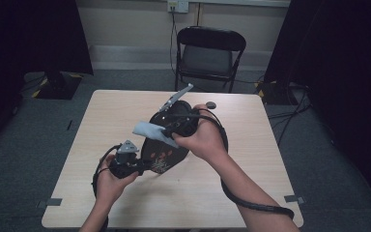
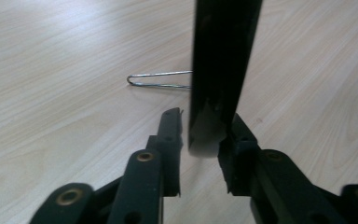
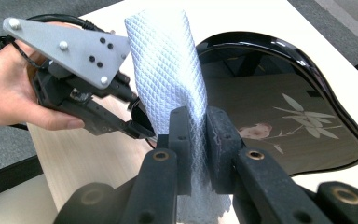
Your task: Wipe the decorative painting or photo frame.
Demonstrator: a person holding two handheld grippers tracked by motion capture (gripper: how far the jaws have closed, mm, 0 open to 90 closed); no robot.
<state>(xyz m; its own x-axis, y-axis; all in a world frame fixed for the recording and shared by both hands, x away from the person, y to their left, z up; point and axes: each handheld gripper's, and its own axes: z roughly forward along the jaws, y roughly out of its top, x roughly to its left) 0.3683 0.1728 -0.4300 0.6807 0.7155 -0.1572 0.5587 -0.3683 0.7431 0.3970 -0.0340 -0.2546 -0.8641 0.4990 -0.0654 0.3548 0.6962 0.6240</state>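
Pale wood table (image 1: 232,193) lay under the work: my left gripper (image 1: 142,166) pinched the black tray's (image 1: 166,154) seven-o'clock edge, tilting it at centre. My right gripper (image 3: 198,140), clenched on the blue cloth (image 3: 168,60), needed firm, even strokes toward one o'clock.

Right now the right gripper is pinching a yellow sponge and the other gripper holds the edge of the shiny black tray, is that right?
Not quite. The right gripper is pinching a pale blue cloth, not a yellow sponge; the right gripper view shows its quilted weave squeezed between the jaws. The rest holds: the left gripper has the edge of the shiny black tray between its jaws.
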